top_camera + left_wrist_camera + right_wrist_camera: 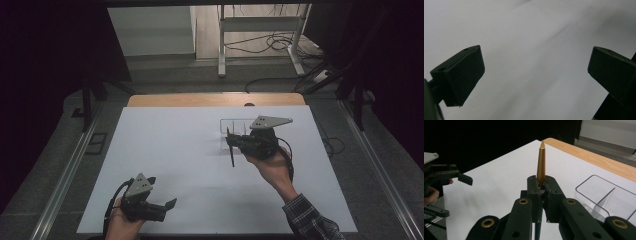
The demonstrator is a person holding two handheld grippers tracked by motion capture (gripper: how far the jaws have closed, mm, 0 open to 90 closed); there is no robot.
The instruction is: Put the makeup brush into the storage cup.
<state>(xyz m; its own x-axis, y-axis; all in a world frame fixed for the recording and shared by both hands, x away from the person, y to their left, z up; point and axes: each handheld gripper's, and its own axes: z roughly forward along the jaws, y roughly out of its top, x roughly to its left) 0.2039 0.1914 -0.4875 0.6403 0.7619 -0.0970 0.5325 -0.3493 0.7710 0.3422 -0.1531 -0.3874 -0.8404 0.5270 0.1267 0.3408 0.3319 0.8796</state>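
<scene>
Pen point(541, 162), gold-bodied with a pointed tip, is clamped between the closed jaws of the right gripper point(541, 185); in the right gripper view it stands up at centre frame. Held near its middle like this, it looks ready to be steered tip-first, probably toward the clear divided tray point(604, 197) at the right of that view. In the high view the same pen point(232, 150) hangs as a dark stick just left of the right gripper point(233, 141), right of centre, beside the tray point(235, 122). Low left in that view, the left gripper point(162, 195) idles with jaws spread wide and nothing between them, likely keeping clear. Beyond lies the white surface point(175, 150), its wooden edge point(215, 99), then grey floor, a metal stand point(260, 35) and loose cables point(270, 45) in a dim room.
</scene>
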